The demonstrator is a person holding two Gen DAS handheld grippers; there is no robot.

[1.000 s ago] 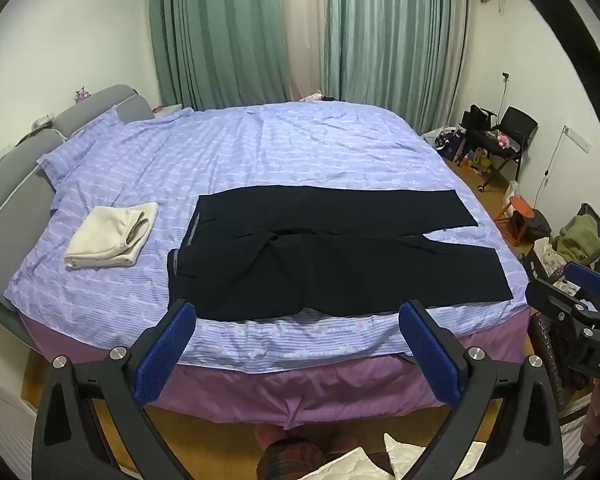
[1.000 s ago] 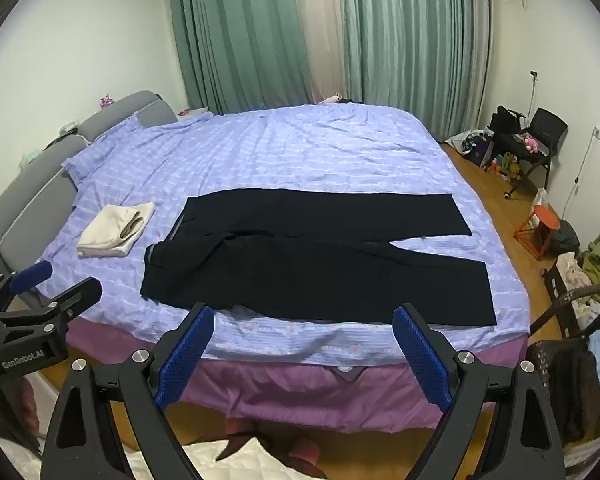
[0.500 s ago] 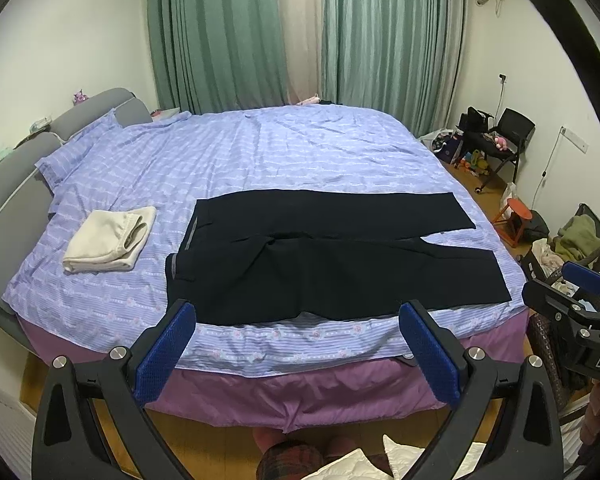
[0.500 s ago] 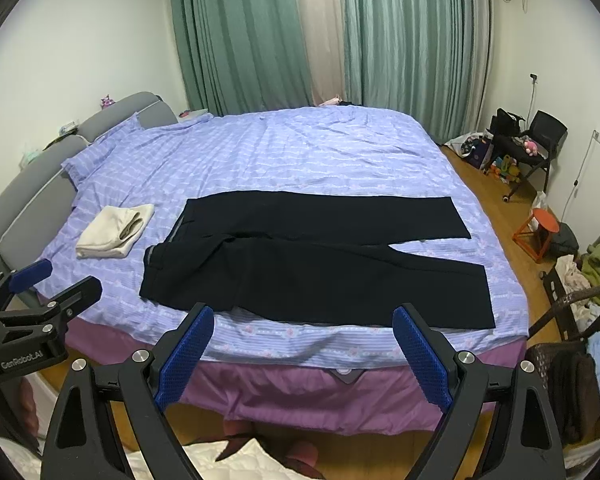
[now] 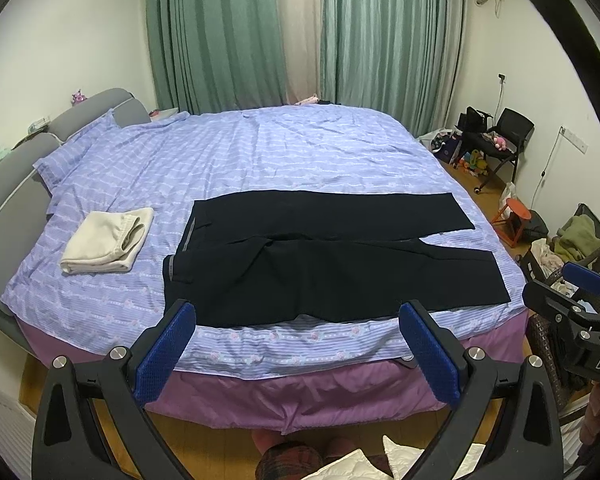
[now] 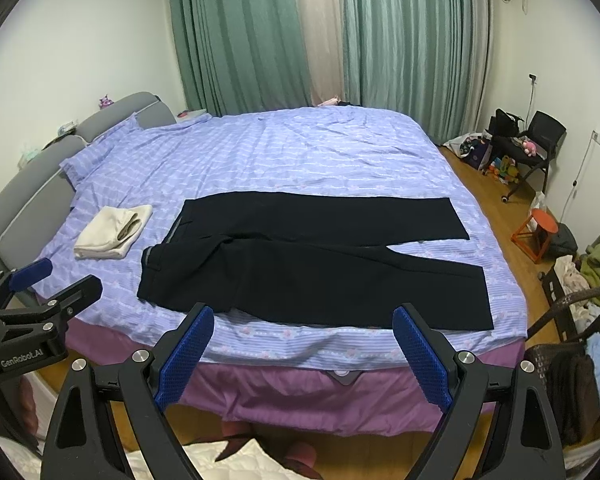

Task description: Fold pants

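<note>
Black pants lie spread flat near the front edge of the bed, waistband to the left, both legs running right and slightly apart at the hems. My left gripper hovers open in front of the bed edge, short of the pants, nothing between its blue pads. My right gripper is likewise open and empty, held off the bed below the pants. Each gripper also shows at the side of the other's view, the right gripper and the left gripper.
A folded cream garment lies left of the pants on the striped purple bedspread. Grey headboard at left, green curtains behind. A chair, an orange stool and clothes clutter the floor at right. A person's feet show below.
Both views have shifted slightly; the pants sit a little higher in frame. Grippers remain open; nothing on the bed has moved.
</note>
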